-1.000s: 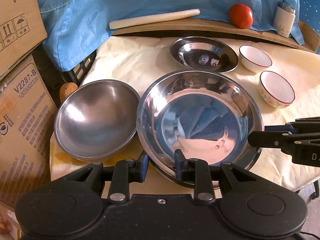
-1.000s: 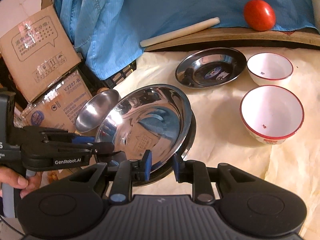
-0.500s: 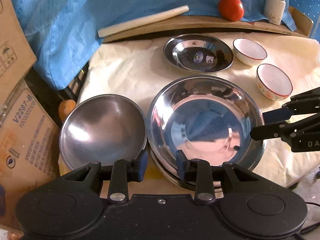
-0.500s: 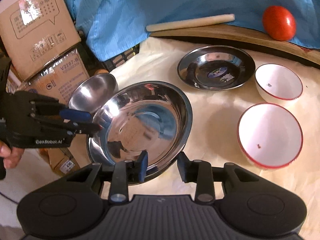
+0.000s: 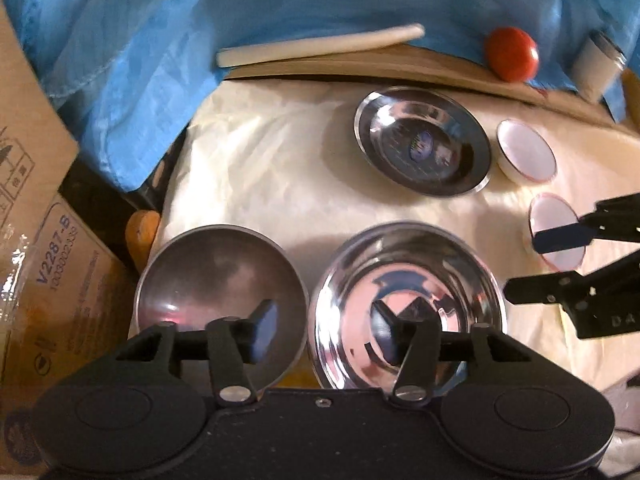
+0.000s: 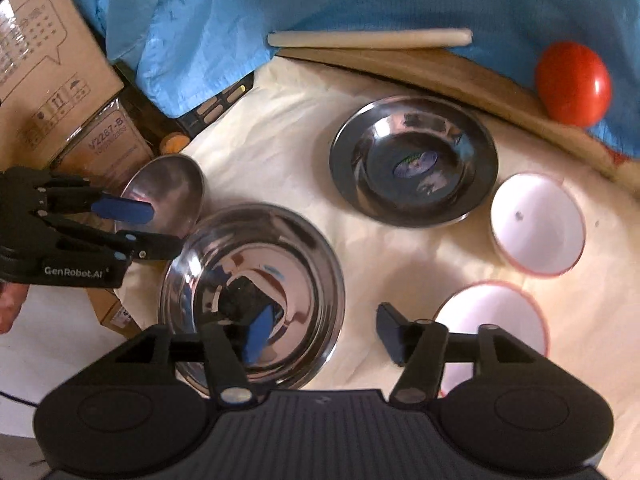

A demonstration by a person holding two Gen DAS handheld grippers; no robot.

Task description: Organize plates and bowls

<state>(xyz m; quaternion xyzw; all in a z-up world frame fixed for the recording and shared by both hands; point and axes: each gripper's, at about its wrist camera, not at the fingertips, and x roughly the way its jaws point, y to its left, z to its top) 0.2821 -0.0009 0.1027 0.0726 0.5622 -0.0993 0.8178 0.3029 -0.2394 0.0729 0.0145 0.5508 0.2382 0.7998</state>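
At lower centre, your big steel plate (image 5: 404, 304) sits stacked; both hand-held grippers, left (image 5: 326, 336) and right (image 6: 320, 334), are spread, and the small plate (image 6: 414, 160) and two bowls remain.

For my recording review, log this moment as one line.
left gripper: open, empty | right gripper: open, empty | large steel plate: on table, released | matte steel bowl: beside it

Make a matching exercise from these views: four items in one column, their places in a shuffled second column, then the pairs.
1. round red tomato
2. dull grey metal bowl
3. small steel plate with stickers
4. long cream rolling pin

A. near the table's left edge
B. beside the far white bowl
C. on the wooden ledge, right
D. on the wooden ledge, centre

Pairs: 1-C, 2-A, 3-B, 4-D
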